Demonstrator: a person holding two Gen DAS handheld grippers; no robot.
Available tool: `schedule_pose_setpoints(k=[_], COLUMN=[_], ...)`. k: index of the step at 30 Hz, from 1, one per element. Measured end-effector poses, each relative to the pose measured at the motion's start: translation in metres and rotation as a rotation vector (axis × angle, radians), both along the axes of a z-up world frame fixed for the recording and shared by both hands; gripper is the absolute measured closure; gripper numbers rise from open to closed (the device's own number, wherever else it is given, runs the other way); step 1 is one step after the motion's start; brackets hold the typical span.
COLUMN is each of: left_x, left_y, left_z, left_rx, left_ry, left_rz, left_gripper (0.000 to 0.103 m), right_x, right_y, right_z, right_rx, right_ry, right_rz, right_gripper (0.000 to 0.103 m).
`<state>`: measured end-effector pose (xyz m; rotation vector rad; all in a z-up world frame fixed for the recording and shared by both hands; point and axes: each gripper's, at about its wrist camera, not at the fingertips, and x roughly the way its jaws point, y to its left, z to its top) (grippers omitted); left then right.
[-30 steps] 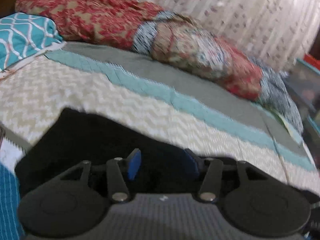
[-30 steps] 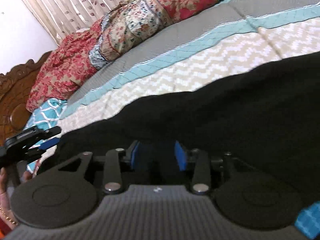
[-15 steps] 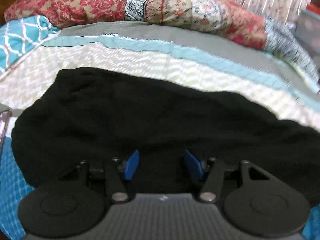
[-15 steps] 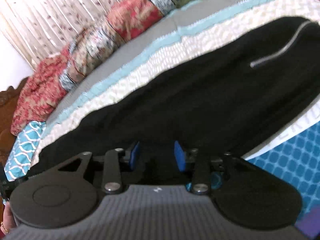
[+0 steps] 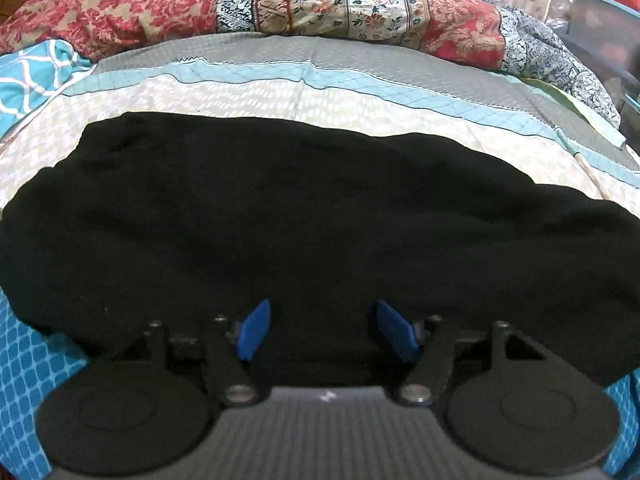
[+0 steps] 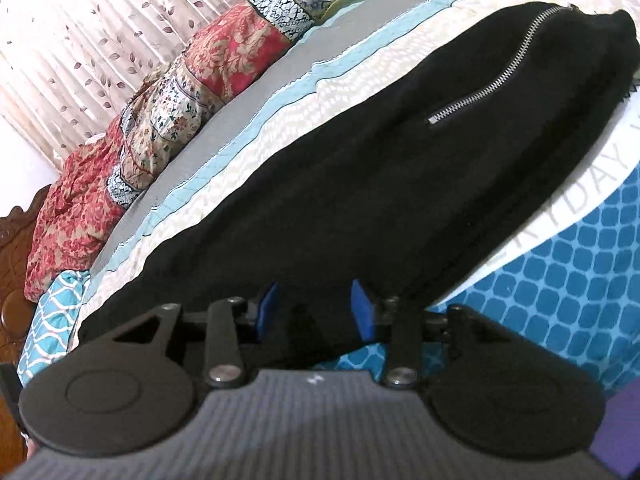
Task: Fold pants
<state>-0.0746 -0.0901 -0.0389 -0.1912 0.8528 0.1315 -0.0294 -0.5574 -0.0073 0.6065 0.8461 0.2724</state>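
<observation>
The black pants (image 5: pixel 304 216) lie lengthwise across the bed, folded leg on leg. In the right wrist view the pants (image 6: pixel 400 168) show a silver pocket zipper (image 6: pixel 496 68) near the waist end at the far right. My left gripper (image 5: pixel 326 330) is open, its blue pads spread wide over the near edge of the cloth. My right gripper (image 6: pixel 316 312) is open too, its pads apart at the near edge of the pants. Neither holds the fabric.
The bed has a cream, teal and grey striped bedspread (image 5: pixel 320 92) and a blue patterned sheet (image 6: pixel 560 280) near the front. A red floral quilt (image 5: pixel 280 4) is rolled along the far side. A teal pillow (image 5: pixel 28 76) lies at the left. Curtains (image 6: pixel 80 20) hang behind.
Both grippers pulled back and tilted down from the pants, which now lie flat in full view. The left pads have spread wider.
</observation>
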Motion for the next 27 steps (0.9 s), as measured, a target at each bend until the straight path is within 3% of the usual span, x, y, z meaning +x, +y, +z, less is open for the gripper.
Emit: schedule_pose_setpoints(k=[6,11,15,20,27], left_x=[-0.003,-0.004,-0.004,-0.004,-0.003], left_y=[0.005,0.003,0.003,0.003,0.003], left_z=[-0.001,-0.001,0.0,0.0,0.0], left_rx=[-0.025,-0.021,-0.022,-0.021,-0.017], left_ry=[-0.016,-0.022,-0.023,-0.02,-0.016], left_rz=[-0.008,-0.014,-0.018,-0.02,-0.024], left_gripper=[0.039,0.037,0.037,0.037,0.037], right_x=[-0.011,-0.005,-0.002,-0.006,-0.011], right_y=[-0.02,-0.039,-0.047,-0.052,-0.064], right_z=[0.023,0.017,-0.007,-0.001,0.018], right_rx=[-0.005,-0.009,-0.026,-0.009,-0.02], right_ry=[-0.107,-0.08,0.019,0.0,-0.1], right_rz=[-0.072,-0.145,-0.167,-0.177,-0.226], right_gripper=[0.056,0.056,0.057,0.058,0.056])
